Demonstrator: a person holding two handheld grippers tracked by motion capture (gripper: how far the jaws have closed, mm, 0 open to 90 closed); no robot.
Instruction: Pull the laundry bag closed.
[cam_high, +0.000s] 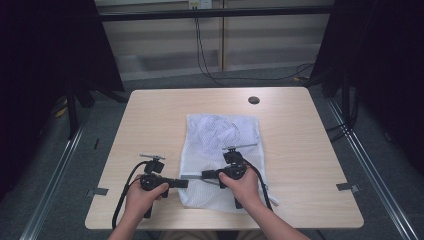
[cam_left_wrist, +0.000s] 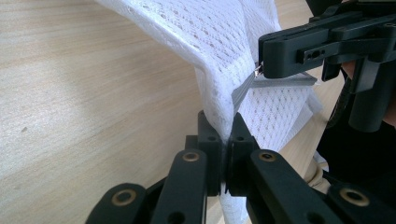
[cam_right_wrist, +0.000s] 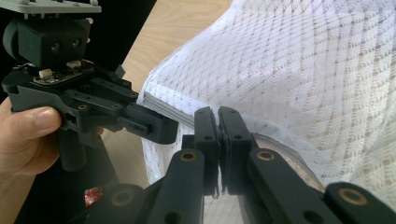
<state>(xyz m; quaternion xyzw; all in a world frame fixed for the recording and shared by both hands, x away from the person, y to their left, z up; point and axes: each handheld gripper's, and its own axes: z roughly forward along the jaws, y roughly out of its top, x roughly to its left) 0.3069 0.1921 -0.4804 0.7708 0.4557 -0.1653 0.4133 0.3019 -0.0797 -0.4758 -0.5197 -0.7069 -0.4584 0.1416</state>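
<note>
A white mesh laundry bag (cam_high: 220, 135) lies flat in the middle of the wooden table (cam_high: 150, 115). My left gripper (cam_high: 186, 183) is at the bag's near left edge, shut on a fold of mesh (cam_left_wrist: 219, 37) that it lifts off the table; its jaws (cam_left_wrist: 227, 133) pinch the fabric. My right gripper (cam_high: 204, 174) points left towards it, over the bag. Its tips (cam_left_wrist: 260, 65) are shut on the small metal zipper pull at the end of the grey zipper band (cam_left_wrist: 285, 81). In the right gripper view the jaws (cam_right_wrist: 218, 114) are closed against the mesh (cam_right_wrist: 303, 70), with the left gripper (cam_right_wrist: 173, 128) close by.
A dark round hole (cam_high: 254, 100) sits in the table's far right part. Bare wood lies left and right of the bag. Black curtains and cables are on the floor beyond the table. Metal brackets are at the table's side edges.
</note>
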